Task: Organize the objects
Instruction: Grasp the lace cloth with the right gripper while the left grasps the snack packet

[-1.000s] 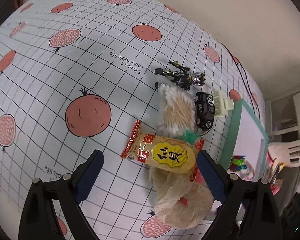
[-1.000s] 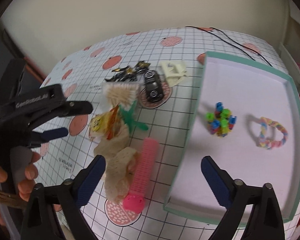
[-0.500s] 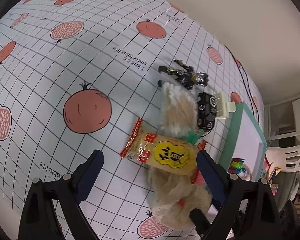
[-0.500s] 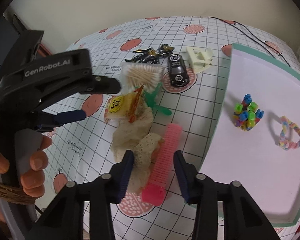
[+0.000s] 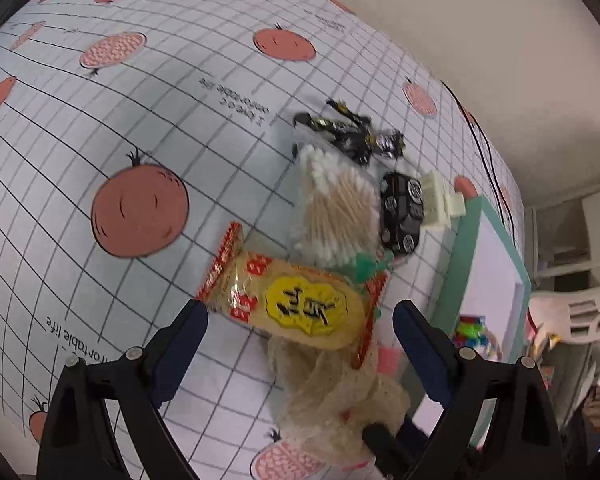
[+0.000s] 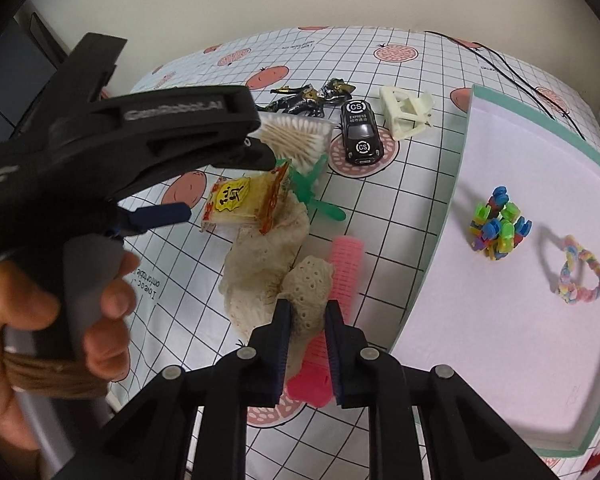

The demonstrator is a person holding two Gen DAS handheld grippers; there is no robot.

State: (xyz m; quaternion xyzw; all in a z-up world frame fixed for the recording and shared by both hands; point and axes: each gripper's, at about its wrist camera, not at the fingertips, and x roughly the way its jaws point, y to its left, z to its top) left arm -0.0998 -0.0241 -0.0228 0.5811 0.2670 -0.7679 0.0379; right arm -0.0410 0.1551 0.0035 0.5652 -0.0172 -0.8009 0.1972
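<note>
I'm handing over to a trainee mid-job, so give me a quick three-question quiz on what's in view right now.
1. True or false: the right tongs are shut on the cream lace cloth.
2. What lies right beside that cloth: A) pink ribbed hair roller, B) black toy car?
3. How many items lie in the teal-rimmed white tray?

Key: 1 true. 2 A. 3 two: the cluster of colourful plastic links and the pastel braided loop.
</note>
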